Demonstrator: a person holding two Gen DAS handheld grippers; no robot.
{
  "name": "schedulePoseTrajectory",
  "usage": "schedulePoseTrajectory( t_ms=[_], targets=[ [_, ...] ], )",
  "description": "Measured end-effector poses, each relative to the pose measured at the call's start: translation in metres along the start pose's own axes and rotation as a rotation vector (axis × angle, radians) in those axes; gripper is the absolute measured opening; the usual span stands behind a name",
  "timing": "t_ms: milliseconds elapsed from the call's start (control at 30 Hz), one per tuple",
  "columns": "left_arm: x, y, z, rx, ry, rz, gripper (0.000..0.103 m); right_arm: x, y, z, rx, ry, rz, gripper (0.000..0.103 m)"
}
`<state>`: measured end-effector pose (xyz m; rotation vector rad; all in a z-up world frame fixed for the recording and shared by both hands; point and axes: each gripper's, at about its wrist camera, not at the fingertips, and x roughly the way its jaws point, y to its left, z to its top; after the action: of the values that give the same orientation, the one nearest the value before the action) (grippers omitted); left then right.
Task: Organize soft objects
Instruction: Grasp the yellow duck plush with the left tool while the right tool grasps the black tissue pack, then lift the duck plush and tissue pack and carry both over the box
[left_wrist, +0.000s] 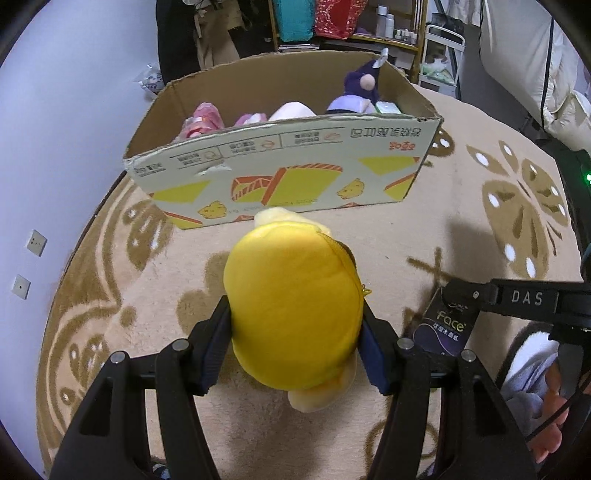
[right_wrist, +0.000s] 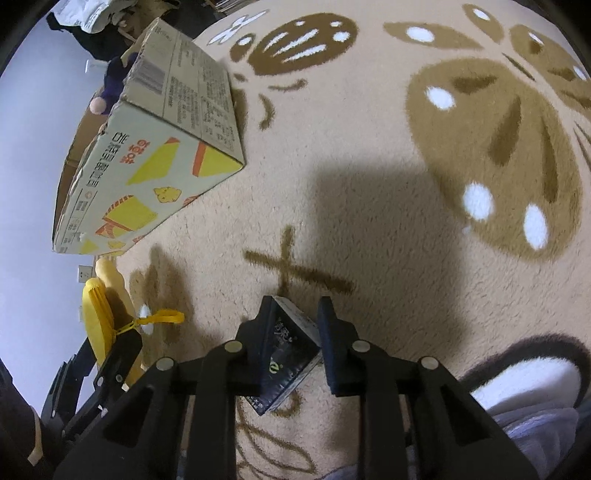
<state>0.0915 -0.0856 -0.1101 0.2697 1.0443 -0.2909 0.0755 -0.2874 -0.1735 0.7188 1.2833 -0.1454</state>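
Observation:
My left gripper (left_wrist: 295, 317) is shut on a round yellow plush toy (left_wrist: 291, 306) and holds it above the rug, just in front of the cardboard box (left_wrist: 280, 166). The box holds several soft toys, among them a purple doll (left_wrist: 364, 83) and pink plush (left_wrist: 203, 120). My right gripper (right_wrist: 297, 317) is around a dark tissue pack (right_wrist: 286, 360) that is tilted on the rug; its jaws stand apart, the left pad against the pack and a gap at the right pad. The pack also shows in the left wrist view (left_wrist: 445, 328), as does the yellow plush in the right wrist view (right_wrist: 101, 310).
A beige rug with brown flower patterns (left_wrist: 480, 229) covers the floor. A white wall with sockets (left_wrist: 35, 242) is at the left. Shelves with bags and bottles (left_wrist: 343, 22) stand behind the box. A person's knee in grey fabric (right_wrist: 535, 424) is at the lower right.

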Motion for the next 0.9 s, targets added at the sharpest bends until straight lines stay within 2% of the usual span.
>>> schedulePoseTrajectory(
  t_ms=[100,167,233,267,500,700,800,900],
  targets=[
    [-0.006,0.004,0.0,-0.011,-0.014,0.006,0.061,0.006,0.004,-0.003,-0.024,0.02,-0.005,0.042],
    [-0.01,0.008,0.0,-0.023,-0.023,0.012,0.061,0.005,0.004,-0.006,-0.056,0.021,-0.021,0.047],
    [-0.014,0.013,0.0,-0.038,-0.033,0.019,0.061,0.005,0.011,-0.009,-0.095,0.023,-0.047,0.068],
    [-0.017,0.016,0.0,-0.05,-0.038,0.023,0.061,0.005,0.014,-0.011,-0.111,0.026,-0.06,0.071],
    [-0.026,0.035,0.005,-0.116,-0.078,0.03,0.061,0.013,0.024,-0.02,-0.137,0.053,-0.086,0.072],
    [-0.024,0.032,0.006,-0.106,-0.075,0.037,0.061,0.024,0.027,-0.019,-0.11,0.065,-0.087,0.072],
    [-0.024,0.03,0.006,-0.098,-0.079,0.038,0.061,0.021,0.032,-0.022,-0.125,0.056,-0.1,0.069],
    [-0.023,0.029,0.006,-0.099,-0.075,0.04,0.061,0.016,0.032,-0.024,-0.139,0.036,-0.11,0.061]
  ],
)
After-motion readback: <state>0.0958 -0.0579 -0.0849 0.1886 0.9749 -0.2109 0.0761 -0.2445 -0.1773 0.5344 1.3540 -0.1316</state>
